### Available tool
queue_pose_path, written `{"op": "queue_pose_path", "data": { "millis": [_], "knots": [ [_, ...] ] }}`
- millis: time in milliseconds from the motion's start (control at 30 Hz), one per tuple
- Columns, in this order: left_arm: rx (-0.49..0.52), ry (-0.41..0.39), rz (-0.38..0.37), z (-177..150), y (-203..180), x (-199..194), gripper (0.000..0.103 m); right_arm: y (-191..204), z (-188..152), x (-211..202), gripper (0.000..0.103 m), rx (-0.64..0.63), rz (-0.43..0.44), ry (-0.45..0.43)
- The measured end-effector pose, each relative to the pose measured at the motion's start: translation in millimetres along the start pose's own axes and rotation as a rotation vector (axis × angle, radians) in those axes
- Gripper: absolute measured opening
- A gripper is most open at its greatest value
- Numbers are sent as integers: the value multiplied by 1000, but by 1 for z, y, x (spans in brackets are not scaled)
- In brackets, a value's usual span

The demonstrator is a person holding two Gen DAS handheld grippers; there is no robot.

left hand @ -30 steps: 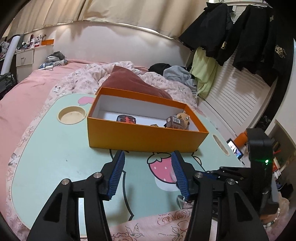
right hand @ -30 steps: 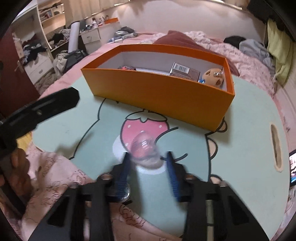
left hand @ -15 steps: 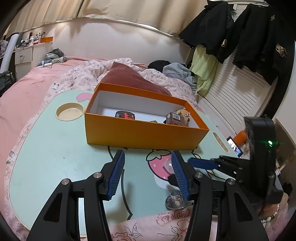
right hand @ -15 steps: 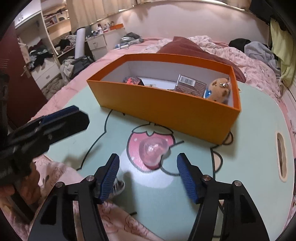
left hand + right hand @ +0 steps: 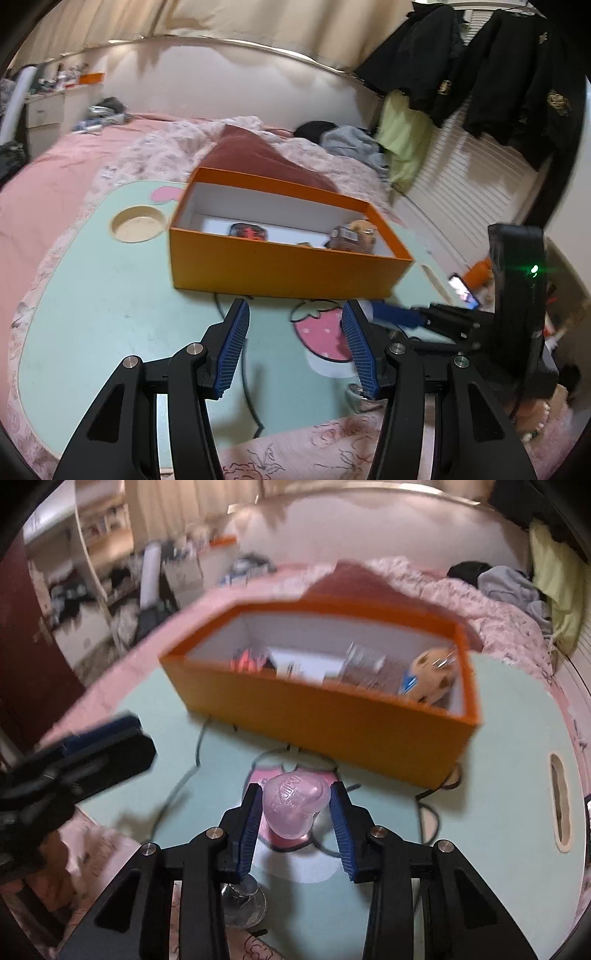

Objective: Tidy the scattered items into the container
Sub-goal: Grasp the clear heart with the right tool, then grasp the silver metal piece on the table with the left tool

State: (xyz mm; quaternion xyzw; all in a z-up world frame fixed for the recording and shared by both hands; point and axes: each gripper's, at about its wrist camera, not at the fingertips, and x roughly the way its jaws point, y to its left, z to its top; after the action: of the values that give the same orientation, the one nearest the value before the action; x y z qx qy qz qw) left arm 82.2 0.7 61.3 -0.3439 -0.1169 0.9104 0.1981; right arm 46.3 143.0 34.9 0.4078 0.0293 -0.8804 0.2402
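My right gripper (image 5: 295, 790) has its jaws closing, and both blue pads touch a pink see-through heart-shaped piece (image 5: 297, 806), which stays sharp while the background blurs. The orange box (image 5: 280, 273) stands just beyond it on the mint-green table (image 5: 103, 317). Inside it are a red-and-dark item (image 5: 248, 232), a brown carton (image 5: 364, 666) and a spotted plush toy (image 5: 430, 675). My left gripper (image 5: 295, 308) hovers open in front of the box with nothing between its fingers. A small clear round item (image 5: 243, 904) lies near the table's front edge.
The table rests on a pink bed with a rumpled quilt (image 5: 236, 136) behind the box. A round cup recess (image 5: 138, 229) sits left of the box, and a handle slot (image 5: 559, 801) is at the table's right edge. Dark clothes (image 5: 509, 74) hang at the right.
The right gripper's jaws spread wide around the pink piece on the strawberry print, then came together on it. The left gripper kept its place and opening.
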Motion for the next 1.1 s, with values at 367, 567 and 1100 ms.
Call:
{"op": "queue_pose_path", "data": {
  "millis": [367,567,1100],
  "knots": [
    [291,319,-188,-17,-48,32,53,-42,-5,-40,36,182,-11,-161],
    [294,342,-131,-34,-52,42,53,-46,-5,-43,36,191,7,-166],
    [433,375,-94,-27,-74,77,42,-52,-6,-39,36,228,17,-152]
  ]
}}
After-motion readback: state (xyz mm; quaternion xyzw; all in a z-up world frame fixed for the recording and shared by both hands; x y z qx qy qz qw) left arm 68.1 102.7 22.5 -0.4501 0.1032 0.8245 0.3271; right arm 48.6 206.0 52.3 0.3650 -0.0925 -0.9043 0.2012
